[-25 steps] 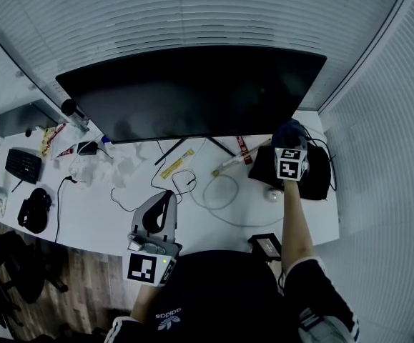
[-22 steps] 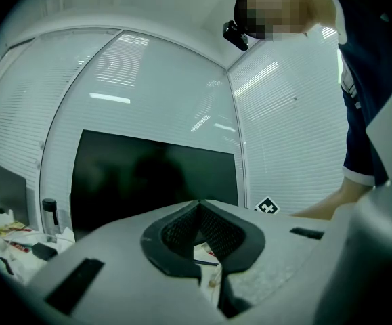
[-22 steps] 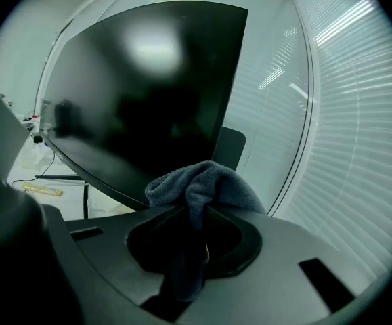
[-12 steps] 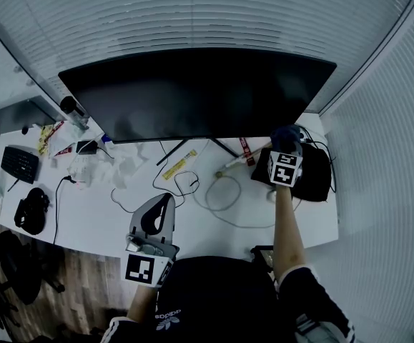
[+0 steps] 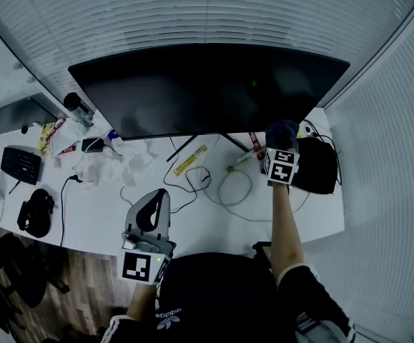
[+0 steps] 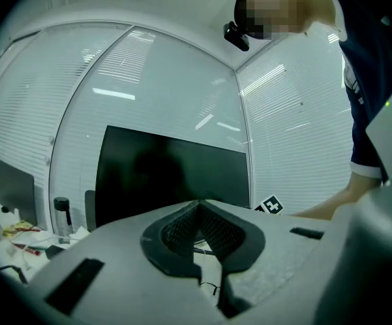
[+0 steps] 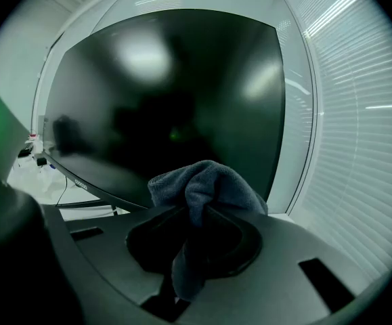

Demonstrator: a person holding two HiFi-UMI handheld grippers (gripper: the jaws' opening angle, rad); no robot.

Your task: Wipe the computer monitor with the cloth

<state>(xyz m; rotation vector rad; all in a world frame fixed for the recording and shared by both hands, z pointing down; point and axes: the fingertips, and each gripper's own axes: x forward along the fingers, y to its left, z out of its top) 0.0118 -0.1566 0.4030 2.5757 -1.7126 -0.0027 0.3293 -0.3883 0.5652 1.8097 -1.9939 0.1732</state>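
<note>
A wide black monitor [image 5: 207,91] stands on a white desk [image 5: 92,213] with its screen dark. My right gripper [image 5: 282,140] is shut on a dark blue cloth [image 5: 281,132] and sits close to the screen's lower right corner. In the right gripper view the bunched cloth [image 7: 206,188] sticks up between the jaws, just in front of the monitor [image 7: 168,100]. My left gripper [image 5: 156,204] hovers low over the desk's front edge, shut with nothing in it. The left gripper view shows the monitor [image 6: 172,175] farther off.
Cables [image 5: 228,188], a yellow packet [image 5: 189,161] and crumpled paper [image 5: 139,157] lie under the monitor. A black bag [image 5: 317,164] sits at the right end. A keyboard [image 5: 21,165], a headset [image 5: 35,213] and a bottle [image 5: 78,108] lie to the left. Blinds run behind.
My right gripper with the cloth has moved up and a little left, off the black bag, to the monitor's lower right corner. The left gripper has barely moved.
</note>
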